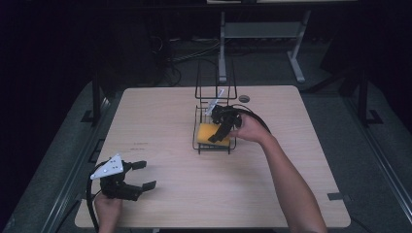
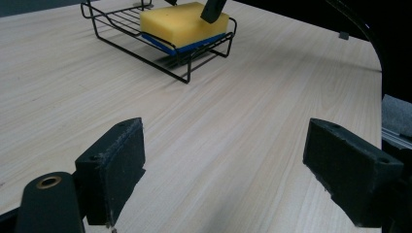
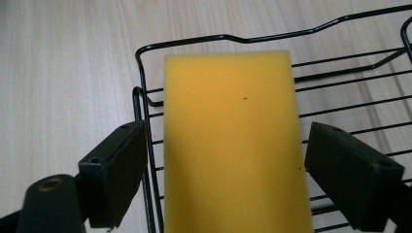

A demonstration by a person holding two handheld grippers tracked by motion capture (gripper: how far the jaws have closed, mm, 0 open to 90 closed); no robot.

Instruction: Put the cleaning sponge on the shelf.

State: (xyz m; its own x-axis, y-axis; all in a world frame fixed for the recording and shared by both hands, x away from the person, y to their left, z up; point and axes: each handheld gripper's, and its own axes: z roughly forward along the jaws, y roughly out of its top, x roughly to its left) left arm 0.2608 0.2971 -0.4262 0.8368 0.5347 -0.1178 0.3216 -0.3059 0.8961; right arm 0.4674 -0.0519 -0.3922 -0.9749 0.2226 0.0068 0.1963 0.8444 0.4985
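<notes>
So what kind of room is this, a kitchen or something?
More likely a lab or test room than a kitchen. A bare wooden table stands in a dark space with cables on the floor behind it, and a person works handheld grippers, the right gripper over a sponge in a wire rack.

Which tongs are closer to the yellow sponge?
Right. The right tongs are over the yellow sponge in the wire rack, jaws open on either side. The left tongs sit far off, near the table's front edge.
</notes>
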